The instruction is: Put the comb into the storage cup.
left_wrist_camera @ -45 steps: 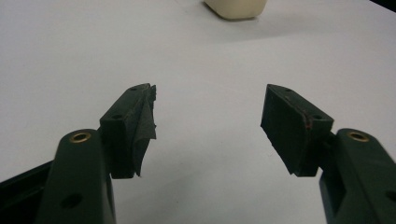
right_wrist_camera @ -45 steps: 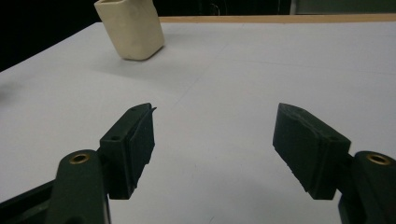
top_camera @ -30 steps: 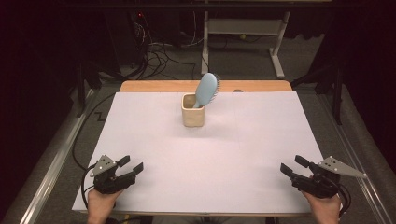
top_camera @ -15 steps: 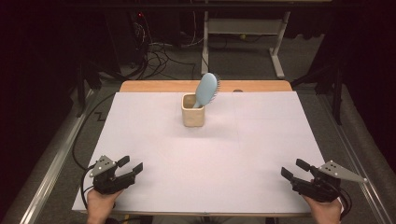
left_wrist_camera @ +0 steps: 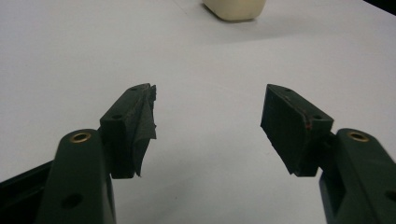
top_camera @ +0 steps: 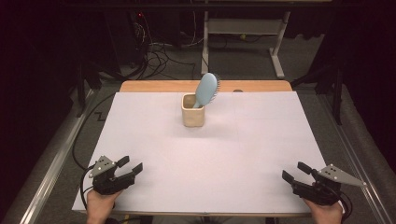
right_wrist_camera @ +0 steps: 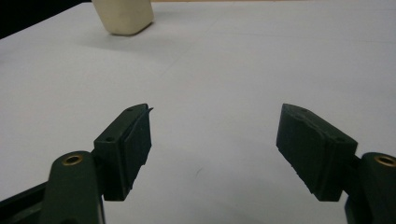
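- Hairbrush [top_camera: 206,89] – it stands head-up, tilted, in the cream cup [top_camera: 193,111] near the table's far edge, well apart from both of your grippers.
- Nearest you, your left gripper [top_camera: 130,165] rests at the near left corner of the white table [top_camera: 210,163], jaws spread with nothing between them.
- Your right gripper [top_camera: 295,171] sits at the near right corner – its jaws have just been opening and hold nothing.
- Beyond the table, cables [top_camera: 159,51] lie on the floor.
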### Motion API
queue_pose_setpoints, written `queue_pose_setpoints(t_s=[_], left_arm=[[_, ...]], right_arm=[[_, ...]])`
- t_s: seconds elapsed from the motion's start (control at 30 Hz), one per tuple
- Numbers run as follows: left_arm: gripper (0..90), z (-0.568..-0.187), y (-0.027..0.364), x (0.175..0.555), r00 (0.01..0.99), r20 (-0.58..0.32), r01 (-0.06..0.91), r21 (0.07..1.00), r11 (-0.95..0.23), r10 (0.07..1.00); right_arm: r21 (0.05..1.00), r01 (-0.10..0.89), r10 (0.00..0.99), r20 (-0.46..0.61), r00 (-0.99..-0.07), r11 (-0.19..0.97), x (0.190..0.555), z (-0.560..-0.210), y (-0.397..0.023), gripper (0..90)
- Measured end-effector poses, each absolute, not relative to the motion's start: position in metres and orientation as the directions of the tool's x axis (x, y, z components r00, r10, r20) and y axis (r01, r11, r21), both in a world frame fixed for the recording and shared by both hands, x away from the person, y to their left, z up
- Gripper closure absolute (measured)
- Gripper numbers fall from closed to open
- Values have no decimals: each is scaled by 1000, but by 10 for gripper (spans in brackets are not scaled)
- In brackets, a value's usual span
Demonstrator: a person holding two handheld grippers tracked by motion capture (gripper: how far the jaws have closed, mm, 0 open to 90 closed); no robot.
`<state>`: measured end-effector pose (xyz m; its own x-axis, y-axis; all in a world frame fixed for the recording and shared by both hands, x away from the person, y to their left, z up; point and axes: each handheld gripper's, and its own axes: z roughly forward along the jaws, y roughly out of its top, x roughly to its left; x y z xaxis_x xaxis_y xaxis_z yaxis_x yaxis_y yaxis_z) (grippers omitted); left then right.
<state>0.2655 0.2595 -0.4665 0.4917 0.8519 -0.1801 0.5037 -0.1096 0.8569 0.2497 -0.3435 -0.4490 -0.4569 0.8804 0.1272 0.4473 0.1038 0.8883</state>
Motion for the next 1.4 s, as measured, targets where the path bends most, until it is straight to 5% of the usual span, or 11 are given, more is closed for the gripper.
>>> queue_pose_setpoints(t_s=[1.4], left_arm=[[353,-468,261,265,485,-194,528,843,-108,853]], right_arm=[[900,428,906,116,-408,78,239,-458,-355,253]])
